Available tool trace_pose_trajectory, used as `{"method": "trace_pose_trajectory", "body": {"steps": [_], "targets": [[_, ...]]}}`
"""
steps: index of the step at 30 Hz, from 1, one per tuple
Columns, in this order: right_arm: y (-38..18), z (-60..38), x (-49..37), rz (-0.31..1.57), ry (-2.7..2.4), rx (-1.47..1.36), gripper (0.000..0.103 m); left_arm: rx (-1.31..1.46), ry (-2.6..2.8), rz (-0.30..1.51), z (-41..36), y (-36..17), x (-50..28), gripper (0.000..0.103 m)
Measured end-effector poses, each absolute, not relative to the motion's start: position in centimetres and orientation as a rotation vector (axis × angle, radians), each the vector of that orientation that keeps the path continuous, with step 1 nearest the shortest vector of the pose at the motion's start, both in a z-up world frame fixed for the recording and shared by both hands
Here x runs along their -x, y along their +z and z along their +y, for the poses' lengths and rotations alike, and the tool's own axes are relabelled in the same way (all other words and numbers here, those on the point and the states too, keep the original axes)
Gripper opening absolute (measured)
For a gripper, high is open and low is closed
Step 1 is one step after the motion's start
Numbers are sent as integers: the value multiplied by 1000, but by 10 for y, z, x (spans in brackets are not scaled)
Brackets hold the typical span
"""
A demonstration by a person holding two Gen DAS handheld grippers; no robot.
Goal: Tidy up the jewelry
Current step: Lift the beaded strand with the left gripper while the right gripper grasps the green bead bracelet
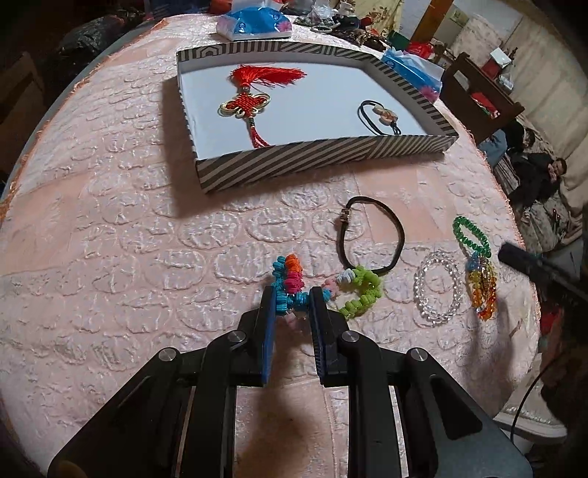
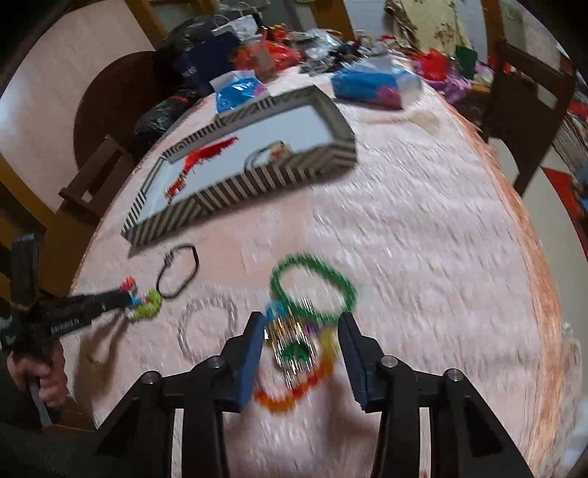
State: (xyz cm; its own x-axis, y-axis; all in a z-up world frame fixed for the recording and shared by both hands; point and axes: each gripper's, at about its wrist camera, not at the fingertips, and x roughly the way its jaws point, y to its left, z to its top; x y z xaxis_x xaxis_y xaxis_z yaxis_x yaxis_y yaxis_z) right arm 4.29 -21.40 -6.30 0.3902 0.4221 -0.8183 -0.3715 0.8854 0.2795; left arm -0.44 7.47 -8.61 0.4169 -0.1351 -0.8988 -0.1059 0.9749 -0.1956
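Observation:
My left gripper [image 1: 294, 312] is shut on a blue, orange and pink coil hair tie [image 1: 288, 275] that lies on the pink tablecloth, next to a green coil tie [image 1: 362, 294]. In the blurred right wrist view, my right gripper [image 2: 301, 331] stands open over a rainbow bead bracelet [image 2: 305, 378], which lies between its fingers and overlaps a green bead bracelet [image 2: 312, 283]. A clear bead bracelet [image 1: 437, 286] and a black hair band [image 1: 371, 235] lie between the two grippers. The striped box [image 1: 323, 154] holds a red knot tassel [image 1: 250, 101] and a black tie with a charm [image 1: 382, 116].
Two blue tissue packs [image 1: 253, 25] [image 1: 411, 70] sit behind the box, with clutter at the table's far end. Wooden chairs [image 2: 525, 106] ring the round table. People sit on the floor [image 1: 533, 172] at the right. A hand [image 2: 40, 375] holds the left gripper's handle.

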Motion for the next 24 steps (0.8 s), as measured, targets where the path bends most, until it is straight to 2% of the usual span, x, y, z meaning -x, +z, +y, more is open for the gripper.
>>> {"method": "trace_pose_trajectory", "body": {"steps": [3,5,9,18,20,24], "targets": [[-58,-200,-58,1037,551,-24,37,240,-11,1145,76,-87,3,16],[-61,-191,-66,1056,583,-8,27,243,-5,1147,77,-88,3,16],[-77,-171,-81,1120,643,73,18,245,-1,1154,78,-90,2,16],[-92,-160,-75,1150,657,245,15,236,-12,1161,76,-91,-7,16],[-93,-156,-71,1128,644,296,10,236,-14,1159,76,-90,-8,16],[-92,-156,-69,1122,604,320,7,245,-12,1148,79,-86,-8,16]]}}
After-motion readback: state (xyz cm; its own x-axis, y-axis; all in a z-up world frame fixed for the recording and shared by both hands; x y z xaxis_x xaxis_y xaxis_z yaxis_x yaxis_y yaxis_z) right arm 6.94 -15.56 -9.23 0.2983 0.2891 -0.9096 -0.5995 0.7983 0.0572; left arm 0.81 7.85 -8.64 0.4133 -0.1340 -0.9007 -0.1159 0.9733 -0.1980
